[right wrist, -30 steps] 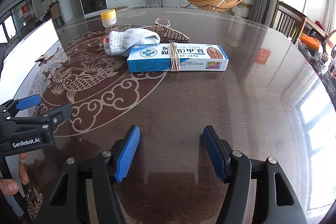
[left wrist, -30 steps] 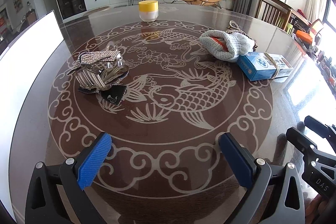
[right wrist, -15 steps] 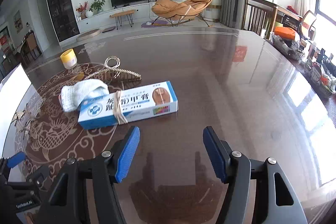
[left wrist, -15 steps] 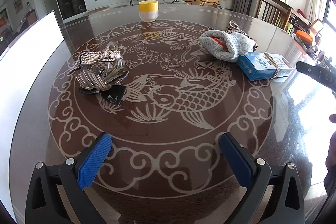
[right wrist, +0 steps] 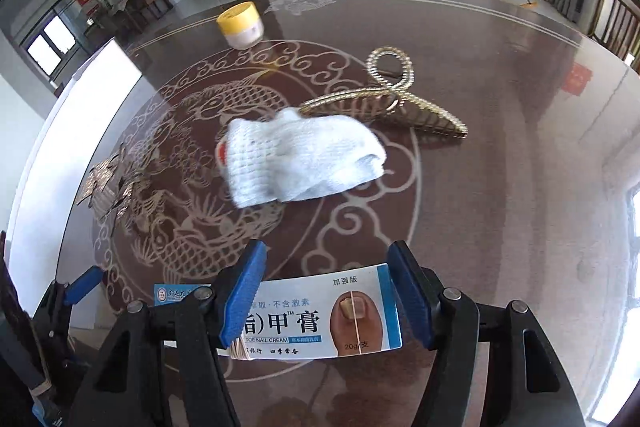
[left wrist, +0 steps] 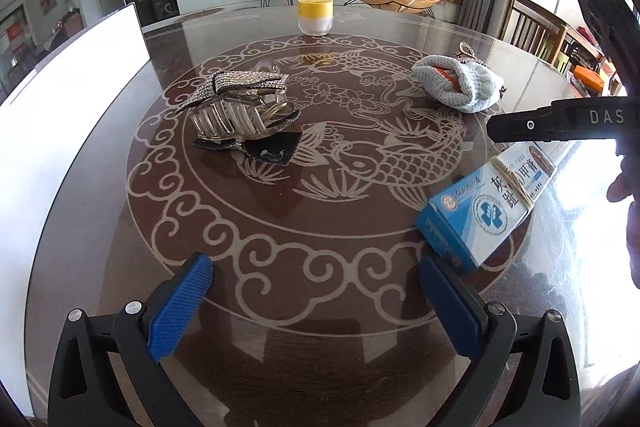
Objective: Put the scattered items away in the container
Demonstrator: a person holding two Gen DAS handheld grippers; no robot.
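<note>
Box (right wrist: pixel 320 311) flat on table (right wrist: pixel 500 187), long axis crosswise between spread right tongs (right wrist: pixel 326 291), unclamped; left tongs (left wrist: pixel 316 303) apart.

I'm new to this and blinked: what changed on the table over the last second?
The right gripper swung over to the blue box, which now lies crosswise right at it, jaws open; the box has shifted and turned toward the left gripper. Nothing looks clamped yet. The left gripper, knitted pouch, gold hair clip and yellow-lidded jar stayed put.
</note>
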